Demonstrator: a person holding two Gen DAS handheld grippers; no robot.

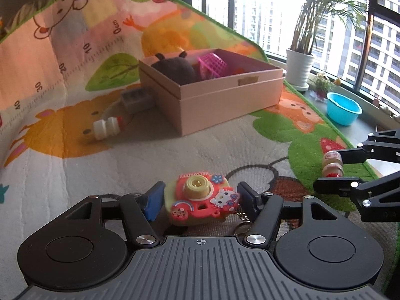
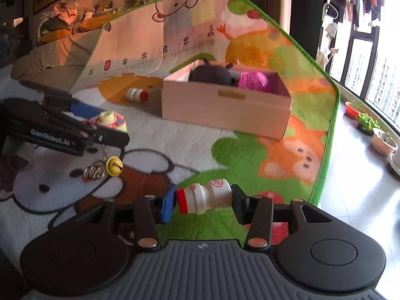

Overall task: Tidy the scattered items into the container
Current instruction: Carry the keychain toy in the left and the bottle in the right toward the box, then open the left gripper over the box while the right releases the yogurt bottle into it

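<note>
A red toy camera [image 1: 197, 187] with a cat figure sits between the pads of my left gripper [image 1: 201, 198], which is shut on it. In the right wrist view it hangs above the mat, its key ring and yellow bell [image 2: 113, 166] dangling. My right gripper [image 2: 203, 200] is shut end to end on a small white bottle [image 2: 207, 196] with a red cap. The pink open box [image 1: 225, 100] stands ahead on the mat, holding a dark plush [image 1: 175, 71] and a pink basket [image 1: 212, 65]. Another white bottle [image 1: 107, 127] and a grey block [image 1: 137, 100] lie left of the box.
The cartoon play mat [image 1: 225, 145] curls up behind the box. Its green edge runs along the right, with bare floor [image 2: 355, 187] beyond. A blue bowl [image 1: 343, 108] and a potted plant [image 1: 300, 67] stand by the window.
</note>
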